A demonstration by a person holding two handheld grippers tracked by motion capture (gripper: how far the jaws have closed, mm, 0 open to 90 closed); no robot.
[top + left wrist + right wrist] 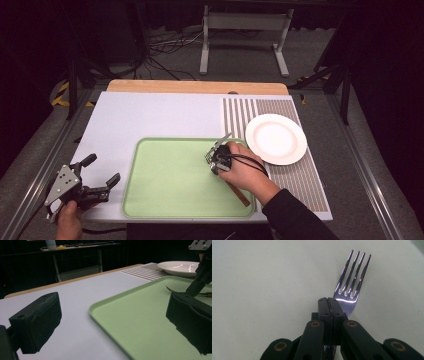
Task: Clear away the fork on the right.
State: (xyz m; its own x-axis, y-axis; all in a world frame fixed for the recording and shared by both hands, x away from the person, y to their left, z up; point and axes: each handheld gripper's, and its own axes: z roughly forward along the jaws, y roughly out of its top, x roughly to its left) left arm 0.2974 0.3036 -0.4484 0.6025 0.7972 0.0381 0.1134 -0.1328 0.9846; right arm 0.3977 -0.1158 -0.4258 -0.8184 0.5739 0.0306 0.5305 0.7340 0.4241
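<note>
A metal fork (352, 277) with a brown wooden handle (239, 194) lies over the right side of a green tray (170, 180). My right gripper (328, 305) is shut on the fork's neck just behind the tines, jaws pressed together around it. In the high view that gripper (216, 155) points down at the tray's upper right part, and the fork's tines (223, 139) stick out toward the far edge. My left gripper (104, 169) stands open with nothing between its jaws, left of the tray near the table's front left corner. Its own view looks across the tray (140, 322) toward the fork (175, 291).
A white plate (275, 138) sits on a striped mat (295, 175) just right of the tray, also seen as the plate (181, 267) from the left gripper. The white tabletop (150, 115) stretches behind the tray. Metal frame rails run along both table sides.
</note>
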